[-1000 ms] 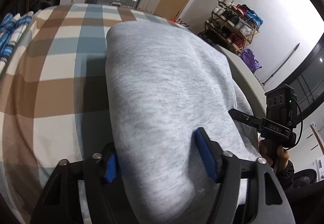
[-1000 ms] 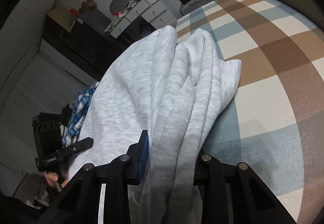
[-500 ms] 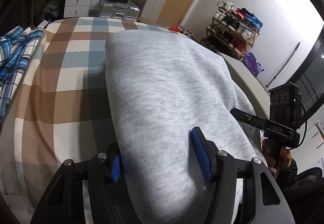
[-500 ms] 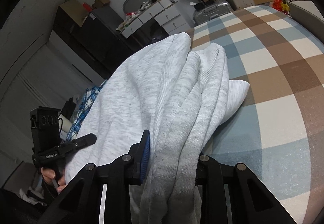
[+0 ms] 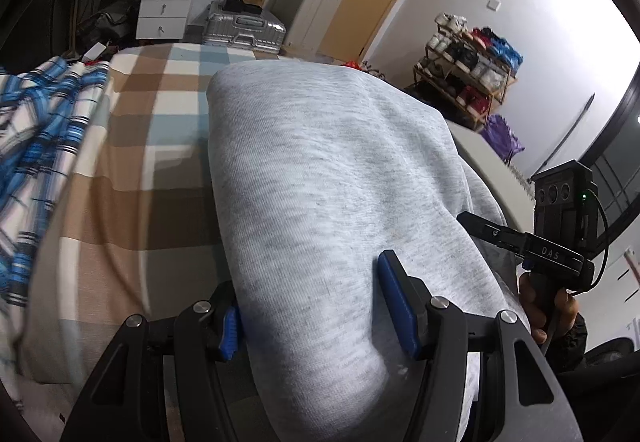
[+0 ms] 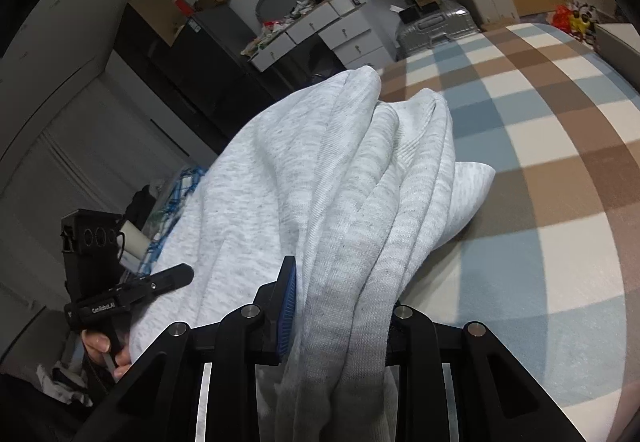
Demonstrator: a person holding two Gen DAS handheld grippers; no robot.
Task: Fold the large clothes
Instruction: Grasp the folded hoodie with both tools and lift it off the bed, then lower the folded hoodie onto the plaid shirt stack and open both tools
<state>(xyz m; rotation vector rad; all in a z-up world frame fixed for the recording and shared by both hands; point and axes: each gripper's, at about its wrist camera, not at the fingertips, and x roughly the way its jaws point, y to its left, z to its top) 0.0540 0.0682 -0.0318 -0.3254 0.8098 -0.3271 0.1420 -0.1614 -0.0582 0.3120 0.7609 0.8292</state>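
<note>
Item: one large grey sweatshirt [image 5: 328,178], heathered knit, held at its near end over the checked bedspread [image 5: 132,146], the far end resting on the bed. We hold it by two tools. Our left gripper [image 5: 316,306] is clamped across a thick, rounded bundle of the cloth, its blue pads [image 5: 394,294] pressing into both sides; the wide bite suits several layers gathered at once. Our right gripper [image 6: 340,306] pinches a narrower sheaf of folds, ribbed edges bunched between the jaws, the right-hand pad hidden by fabric. We judge both grips serve to carry the near edge as one, so that the layers stay aligned for the next fold. Condition: top surface smooth and taut, side edge stacked in long pleats, one corner [image 6: 472,182] lying flat on the bedspread. Adjacent: blue plaid garment [image 5: 36,146], untouched, at the bed's left.
</note>
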